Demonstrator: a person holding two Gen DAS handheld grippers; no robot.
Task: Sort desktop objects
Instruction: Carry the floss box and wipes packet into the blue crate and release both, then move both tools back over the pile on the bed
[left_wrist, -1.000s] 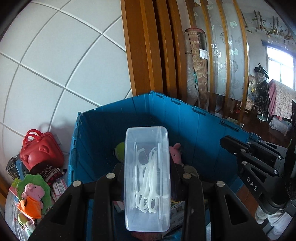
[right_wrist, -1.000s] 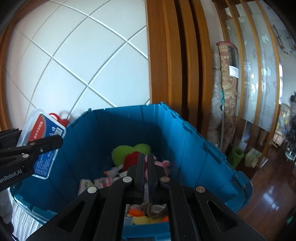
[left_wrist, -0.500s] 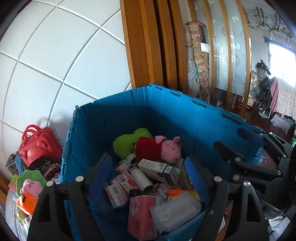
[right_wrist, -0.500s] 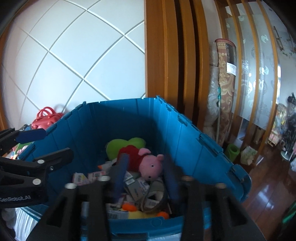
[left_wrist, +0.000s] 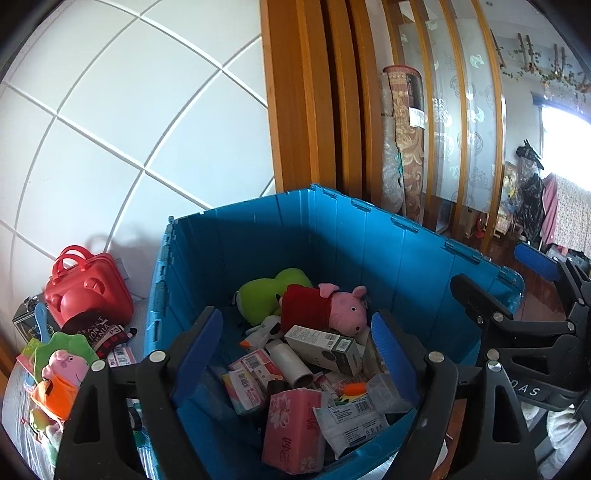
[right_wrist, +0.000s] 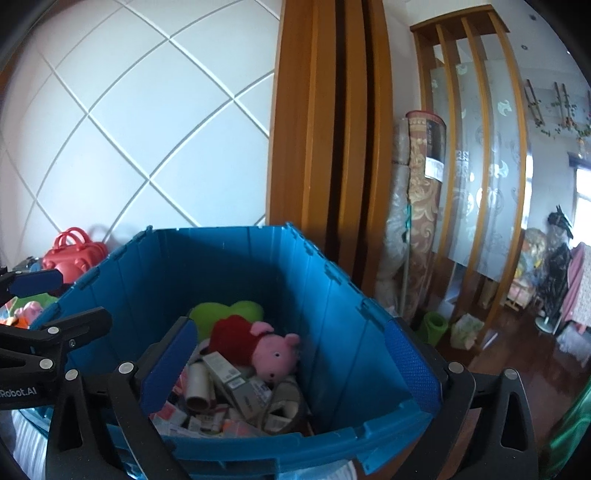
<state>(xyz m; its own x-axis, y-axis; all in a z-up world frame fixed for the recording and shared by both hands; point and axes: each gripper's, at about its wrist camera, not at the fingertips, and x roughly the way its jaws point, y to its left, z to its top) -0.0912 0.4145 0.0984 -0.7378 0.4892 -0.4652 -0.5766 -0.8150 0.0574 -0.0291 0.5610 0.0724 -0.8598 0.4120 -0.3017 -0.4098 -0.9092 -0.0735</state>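
Note:
A blue plastic bin (left_wrist: 406, 229) fills the middle of both views; its wall (right_wrist: 221, 266) rises ahead of me. Inside lie a pink pig plush in a red dress (left_wrist: 343, 304) (right_wrist: 275, 350), a green plush (left_wrist: 266, 291), a grey-green carton (left_wrist: 325, 347), a white tube (left_wrist: 290, 363), a pink tissue pack (left_wrist: 291, 424) and several small packets. My left gripper (left_wrist: 293, 332) hangs open over the near rim, with nothing between its blue pads. My right gripper (right_wrist: 290, 332) is beside it over the bin; its jaws are opening, with nothing between them.
A red toy case (left_wrist: 88, 295) and a pig doll in orange (left_wrist: 59, 373) lie left of the bin on a cluttered surface. Behind it stand a tiled white wall, a wooden pillar (left_wrist: 295, 110) and a rolled carpet (left_wrist: 402, 140). The wooden floor to the right holds a green roll (right_wrist: 436, 326).
My left gripper opened and the clear box of floss picks left its jaws. My right gripper went from shut to wide open. Both views now show the bin's contents.

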